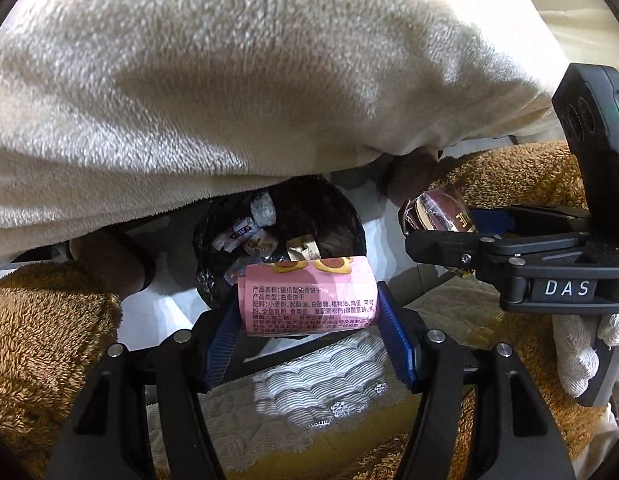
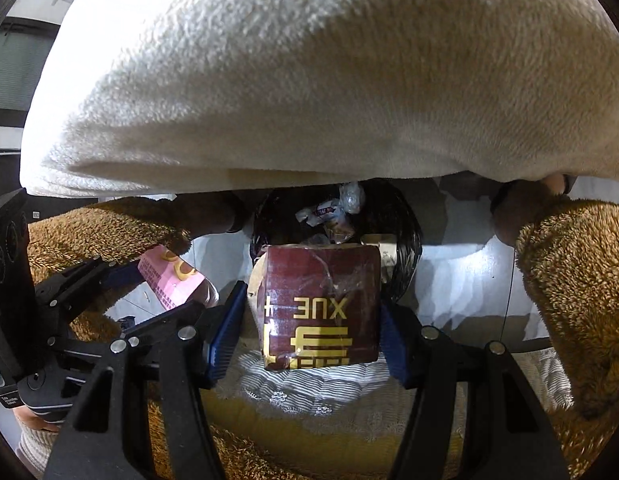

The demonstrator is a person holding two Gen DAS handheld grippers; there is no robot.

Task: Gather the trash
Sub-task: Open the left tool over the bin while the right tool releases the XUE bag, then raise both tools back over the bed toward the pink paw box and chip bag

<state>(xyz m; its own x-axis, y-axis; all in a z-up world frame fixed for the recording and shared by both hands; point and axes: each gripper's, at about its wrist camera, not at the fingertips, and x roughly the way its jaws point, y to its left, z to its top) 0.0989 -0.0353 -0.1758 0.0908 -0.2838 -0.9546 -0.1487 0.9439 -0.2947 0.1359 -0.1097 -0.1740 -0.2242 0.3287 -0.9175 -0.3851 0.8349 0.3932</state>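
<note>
Left wrist view: the left gripper has its two blue ribbed fingers closed onto the sides of a pink snack wrapper w/ printed black text and cookie pictures — the packet sits crosswise between the pads, its far edge over the near rim of the round bin lined w/ a black plastic bag. Inside the bin lie crumpled wrappers, white, clear and tan. The bin stands on a pale floor, beyond the edge of a white quilted mattress w/ lace trim. A cream fleece sleeve fills the top of the view and brown fuzzy fabric lies on both sides. At right the right gripper comes in sideways, clamped on a dark red wrapped packet, near the bin's right rim; its body reads "DAS".

Right wrist view: the right gripper is shut on the dark red packet w/ gold lettering "XUE", blue pads pressing both sides. The packet's far end is right at the near rim of the black-bagged bin, wrappers visible past it. At left the left gripper holds the pink wrapper, just beside the bin's left side — not yet inside
</note>
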